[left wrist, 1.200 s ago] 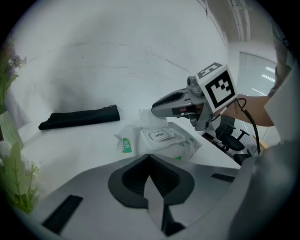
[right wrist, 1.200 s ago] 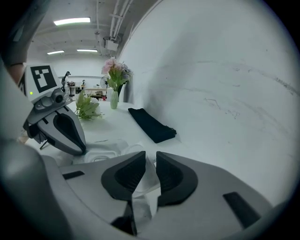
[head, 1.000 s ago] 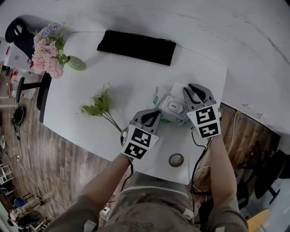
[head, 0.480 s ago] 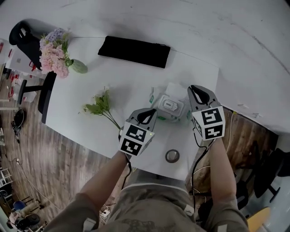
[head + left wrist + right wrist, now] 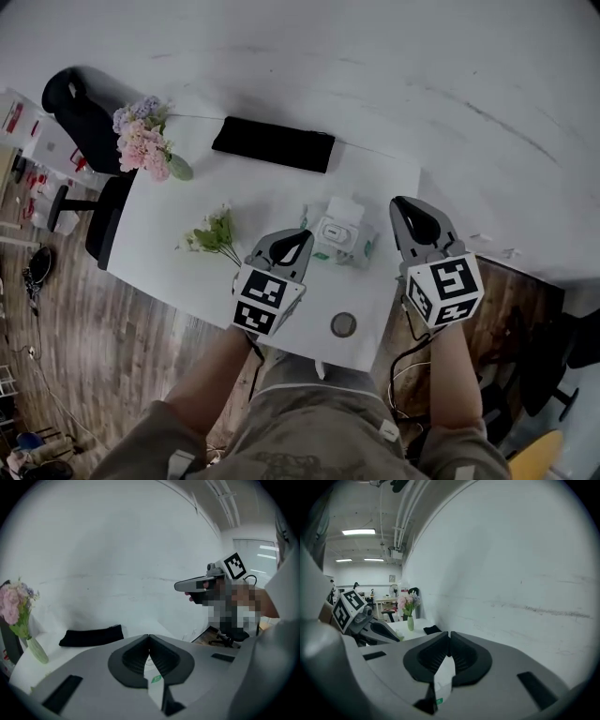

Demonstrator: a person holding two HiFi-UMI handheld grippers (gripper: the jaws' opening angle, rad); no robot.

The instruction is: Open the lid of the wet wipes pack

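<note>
The wet wipes pack, white with green print and a white lid on top, lies on the white table near its front right. A white piece shows at its far edge. My left gripper hangs above the table just left of the pack, its jaws shut with nothing in them. The right gripper is held up to the right of the pack, apart from it; its jaws are closing, the tips meet, and nothing is between them. Each gripper view shows the other gripper in the air.
A black pouch lies at the table's far edge. A vase of pink flowers stands at the far left corner, and a loose green sprig lies left of my left gripper. A tape roll sits near the front edge. A black chair stands beyond the left end.
Both grippers have lifted up and away from the pack, which stays on the table. The right jaws have closed. The table looks smaller and further off.
</note>
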